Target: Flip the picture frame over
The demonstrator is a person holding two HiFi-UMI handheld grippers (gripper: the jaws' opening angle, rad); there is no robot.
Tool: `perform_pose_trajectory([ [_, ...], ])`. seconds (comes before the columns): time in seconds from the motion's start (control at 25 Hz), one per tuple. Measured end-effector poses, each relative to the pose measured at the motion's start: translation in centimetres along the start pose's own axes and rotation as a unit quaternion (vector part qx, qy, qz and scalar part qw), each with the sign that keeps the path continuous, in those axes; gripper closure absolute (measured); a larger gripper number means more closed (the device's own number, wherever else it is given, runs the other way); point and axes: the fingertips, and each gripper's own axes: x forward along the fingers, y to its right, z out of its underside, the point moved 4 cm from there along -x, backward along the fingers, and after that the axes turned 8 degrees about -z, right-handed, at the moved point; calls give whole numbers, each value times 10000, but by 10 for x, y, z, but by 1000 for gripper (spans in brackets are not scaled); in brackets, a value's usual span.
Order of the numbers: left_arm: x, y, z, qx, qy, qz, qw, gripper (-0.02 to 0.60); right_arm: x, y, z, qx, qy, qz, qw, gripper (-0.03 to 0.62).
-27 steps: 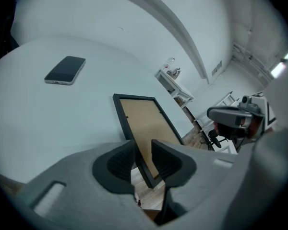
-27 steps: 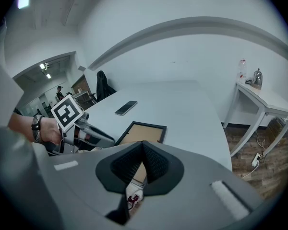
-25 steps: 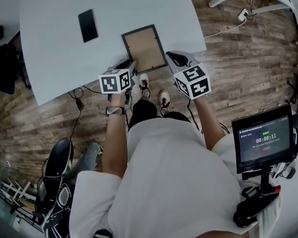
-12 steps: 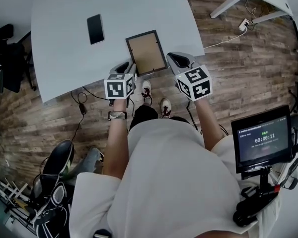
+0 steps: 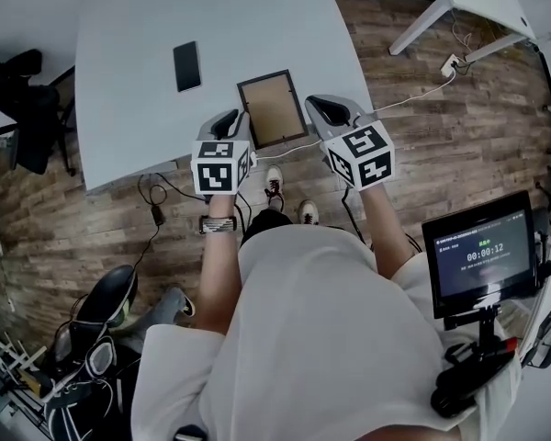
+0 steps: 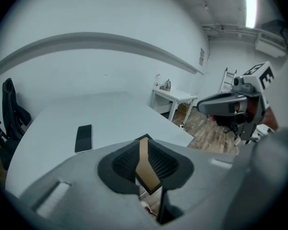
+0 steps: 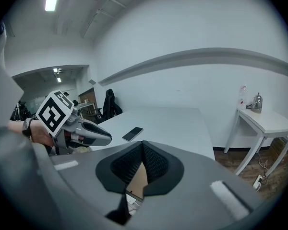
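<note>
**At the table's near edge: frame pinched from both sides, back upward**

Hidden parts first. The front face of the picture frame (image 5: pixel 272 108) looks downward and cannot be seen. Only its brown backing board and black border show. The jaws cover both its side edges, and I cannot tell if its far edge touches the table (image 5: pixel 129 118). In each gripper view only a narrow brown strip of it shows between the ribbed pads.

From the left, a black chair (image 5: pixel 23 108) stands beside the table's left edge. A dark phone (image 5: pixel 187 66) lies flat on the top, well apart from the frame. The left gripper (image 5: pixel 233 119) has just been closing its jaws, and they pinch the frame's left side. The right gripper (image 5: pixel 320 108) is pressed on the frame's right side in the same way. A white cable (image 5: pixel 410 96) runs over the wooden floor at the right. A screen (image 5: pixel 482 263) on a stand is beside the person's right arm.

The frame is at the table's near edge, and the person's shoes (image 5: pixel 274 184) are on the floor just below it. Beyond the frame a wide stretch of table top opens toward the far edge, with the phone as the nearest thing.
</note>
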Motion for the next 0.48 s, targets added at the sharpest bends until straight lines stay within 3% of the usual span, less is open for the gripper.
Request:
perform_pose_trajectory([
  [0.2, -23, 2, -26, 252, 367, -185, 9988, 552, -13, -6, -22, -205, 238, -31, 9995, 591],
  [0.36, -48, 6, -48, 636, 736, -528, 9939, 570, -29, -13, -39, -369, 404, -12, 9985, 591],
  [0.48, -69, 12, -65, 813, 968, -574, 9903, 575, -44, -20, -56, -512, 566, 27, 9971, 591],
])
